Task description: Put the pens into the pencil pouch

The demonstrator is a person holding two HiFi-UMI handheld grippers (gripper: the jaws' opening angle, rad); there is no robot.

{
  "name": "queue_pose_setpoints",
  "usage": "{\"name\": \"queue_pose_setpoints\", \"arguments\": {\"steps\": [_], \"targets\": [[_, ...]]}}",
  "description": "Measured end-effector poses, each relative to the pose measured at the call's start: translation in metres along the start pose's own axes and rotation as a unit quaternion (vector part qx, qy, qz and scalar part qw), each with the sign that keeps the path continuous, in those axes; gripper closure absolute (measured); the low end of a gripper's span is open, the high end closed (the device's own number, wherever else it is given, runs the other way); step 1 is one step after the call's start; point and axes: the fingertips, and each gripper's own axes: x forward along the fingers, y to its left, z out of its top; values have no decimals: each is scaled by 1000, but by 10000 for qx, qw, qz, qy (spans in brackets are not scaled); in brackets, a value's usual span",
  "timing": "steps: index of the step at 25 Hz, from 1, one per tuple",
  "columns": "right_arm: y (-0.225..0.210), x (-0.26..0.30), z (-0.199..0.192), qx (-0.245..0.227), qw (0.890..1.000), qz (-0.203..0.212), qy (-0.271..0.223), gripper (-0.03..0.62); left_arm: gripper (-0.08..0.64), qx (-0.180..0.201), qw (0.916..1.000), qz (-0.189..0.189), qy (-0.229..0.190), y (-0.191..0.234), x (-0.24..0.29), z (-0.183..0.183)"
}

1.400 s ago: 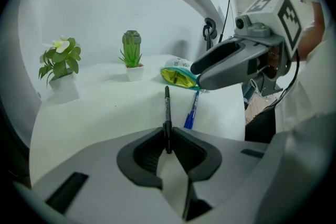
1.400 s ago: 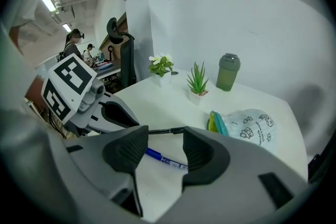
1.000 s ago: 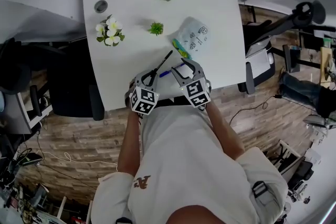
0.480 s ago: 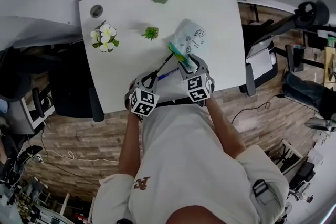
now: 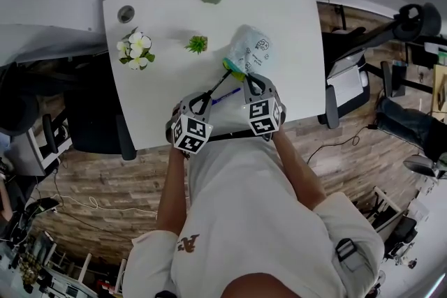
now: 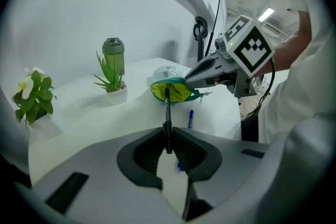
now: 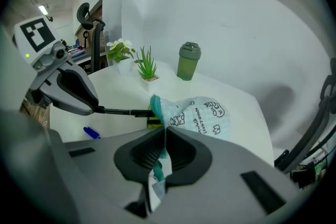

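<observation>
Pen lengthwise along left claw; tip toward pencil pouch

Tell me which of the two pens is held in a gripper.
The slim black pen, clamped in the shut left gripper. The blue pen lies loose on the white table.

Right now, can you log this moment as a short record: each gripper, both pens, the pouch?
left gripper: shut on black pen
right gripper: shut on the rim of the pouch, holding its mouth up
black pen tip: at the pouch's mouth
blue pen: lying loose on the table, between the grippers
</observation>
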Motion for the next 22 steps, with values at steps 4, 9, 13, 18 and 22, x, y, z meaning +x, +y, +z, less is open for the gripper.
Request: {"name": "queue_pose_setpoints", "arguments": {"steps": [4,9,13,18,22], "targets": [[1,-6,5,32,10000,68,-58,578,508,60,9999,-42,-78,0,6,15],[3,-11,7,6,9998,169,-97,578,508,160,9997,-135,-102,-4,17,35],[6,-12,6,-8,9997,222,-111,577,508,208,9994,-231,-120,-7,28,48],[7,-13,7,-36,9995,280,-172,578,508,223,9991,-316,-171,-9,40,63],[7,-13,7,-14,9994,301,-184,578,508,183,9986,-405,-302,-13,50,74]]}}
